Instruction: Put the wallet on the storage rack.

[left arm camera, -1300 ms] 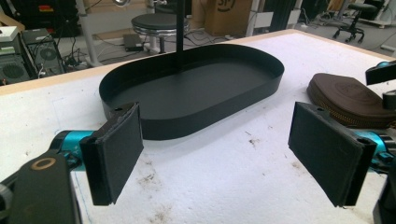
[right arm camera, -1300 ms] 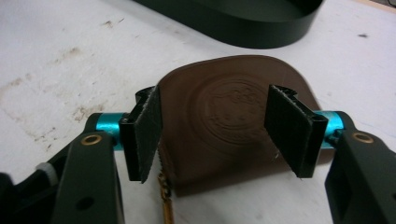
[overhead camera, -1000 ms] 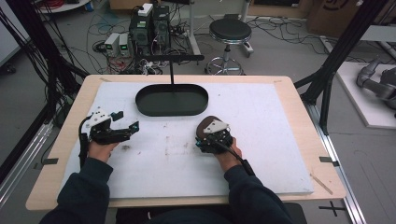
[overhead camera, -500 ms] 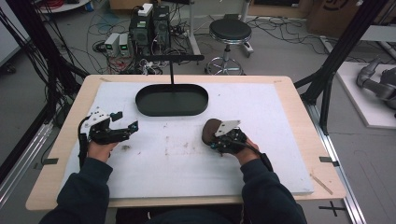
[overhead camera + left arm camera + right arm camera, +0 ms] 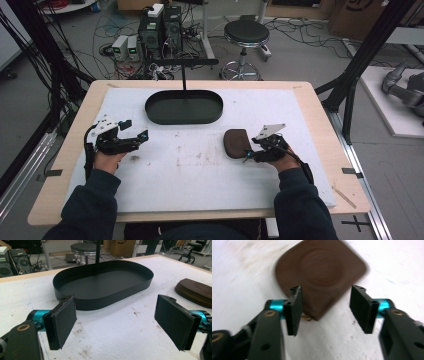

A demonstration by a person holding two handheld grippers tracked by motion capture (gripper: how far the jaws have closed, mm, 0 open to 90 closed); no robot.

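Right claw (image 5: 248,148) is spread wide, its jaws either side of one corner of the brown zip pouch (image 5: 237,142) but not touching it. The pouch lies flat on the white-topped bench (image 5: 200,175), right of middle and a bit nearer than the black oval tray (image 5: 184,106). Left claw (image 5: 134,131) is wide too, nothing in it, low over the bench's left side and pointing toward the tray.

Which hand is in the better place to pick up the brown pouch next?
Probably the right. The right tool sits open beside the brown pouch, whose corner lies between its jaws in the right gripper view. The left tool is open far across the white mat.
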